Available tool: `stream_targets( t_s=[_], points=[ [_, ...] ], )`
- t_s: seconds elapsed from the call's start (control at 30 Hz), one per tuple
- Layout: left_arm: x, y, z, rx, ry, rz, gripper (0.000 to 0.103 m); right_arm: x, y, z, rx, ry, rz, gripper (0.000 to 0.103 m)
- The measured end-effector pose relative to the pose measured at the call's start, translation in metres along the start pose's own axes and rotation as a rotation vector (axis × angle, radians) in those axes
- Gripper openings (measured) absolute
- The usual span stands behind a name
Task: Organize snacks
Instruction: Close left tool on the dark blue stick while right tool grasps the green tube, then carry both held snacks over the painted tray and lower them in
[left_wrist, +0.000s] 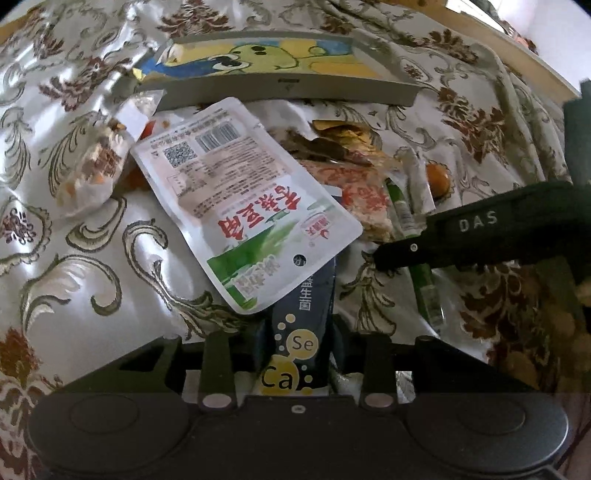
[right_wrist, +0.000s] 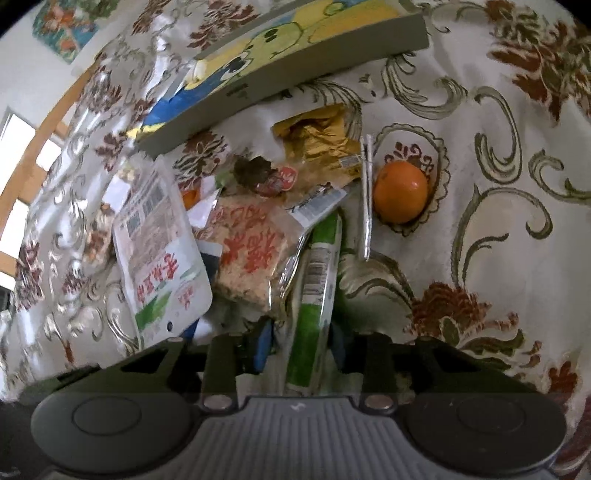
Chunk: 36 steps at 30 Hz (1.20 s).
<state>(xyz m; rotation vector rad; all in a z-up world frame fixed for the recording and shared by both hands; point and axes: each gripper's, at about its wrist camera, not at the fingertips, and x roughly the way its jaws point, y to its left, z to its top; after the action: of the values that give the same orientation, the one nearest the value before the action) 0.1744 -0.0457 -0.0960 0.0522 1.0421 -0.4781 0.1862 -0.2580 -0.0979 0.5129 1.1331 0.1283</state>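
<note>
Lower centre of the left wrist view: "Se" and "Ca" in yellow circles on dark packet (left_wrist: 295, 343). Right edge: "DAS" on black tongs (left_wrist: 476, 236). Chinese print elsewhere, not legible.

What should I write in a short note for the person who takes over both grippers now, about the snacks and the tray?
Left gripper: shut on the dark blue Ca/Se packet.
Right gripper: shut on the green and white packet.
Tray with cartoon picture: beyond the pile, holds no snack that I can see.
Still on the cloth: white pouch, rice cracker pack, gold wrapper, orange, clear mixed-snack bag.
Done: nothing sorted yet. Left: move everything into the tray.
</note>
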Motion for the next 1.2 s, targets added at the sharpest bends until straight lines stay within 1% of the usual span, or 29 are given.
stream_targets(
  t_s=[0.03, 0.1, 0.13, 0.23, 0.33, 0.47, 0.6, 0.77, 0.87, 0.97, 1.03, 1.13, 1.2],
  points=[
    [0.000, -0.001, 0.000, -0.004, -0.001, 0.002, 0.038, 0.000, -0.001, 0.000, 0.008, -0.001, 0.003, 0.036],
    [-0.002, -0.003, 0.000, 0.002, -0.007, 0.008, 0.035, -0.001, -0.002, -0.001, 0.011, -0.004, 0.003, 0.025],
    [-0.003, -0.004, 0.000, 0.005, -0.008, 0.008, 0.034, -0.002, -0.001, -0.002, 0.014, -0.005, 0.006, 0.023],
    [-0.008, -0.005, 0.001, -0.029, 0.004, -0.024, 0.032, -0.006, -0.001, -0.004, 0.024, -0.014, 0.023, 0.021],
    [-0.019, -0.006, 0.000, -0.067, -0.030, -0.105, 0.031, -0.012, -0.002, -0.009, 0.045, -0.010, 0.070, 0.020],
    [-0.028, -0.013, -0.003, -0.060, -0.061, -0.116, 0.031, -0.025, -0.005, -0.018, 0.056, -0.017, 0.120, 0.020],
    [-0.034, -0.011, -0.005, -0.083, -0.079, -0.166, 0.031, -0.048, -0.005, -0.026, 0.052, -0.082, 0.164, 0.020],
    [-0.045, -0.014, -0.003, -0.066, -0.153, -0.201, 0.031, -0.069, -0.001, -0.028, 0.006, -0.162, 0.202, 0.020],
    [-0.053, -0.016, -0.001, -0.055, -0.202, -0.227, 0.031, -0.076, 0.001, -0.025, -0.015, -0.194, 0.216, 0.020],
    [-0.058, -0.014, 0.004, -0.074, -0.243, -0.255, 0.031, -0.079, 0.004, -0.015, -0.045, -0.210, 0.212, 0.020],
    [-0.058, -0.012, 0.009, -0.091, -0.268, -0.262, 0.031, -0.080, 0.004, -0.006, -0.060, -0.225, 0.202, 0.020],
    [-0.057, -0.005, 0.021, -0.104, -0.300, -0.242, 0.031, -0.079, 0.005, 0.013, -0.075, -0.249, 0.200, 0.020],
    [-0.054, 0.001, 0.036, -0.137, -0.316, -0.225, 0.031, -0.076, 0.007, 0.027, -0.090, -0.267, 0.200, 0.020]
  ],
)
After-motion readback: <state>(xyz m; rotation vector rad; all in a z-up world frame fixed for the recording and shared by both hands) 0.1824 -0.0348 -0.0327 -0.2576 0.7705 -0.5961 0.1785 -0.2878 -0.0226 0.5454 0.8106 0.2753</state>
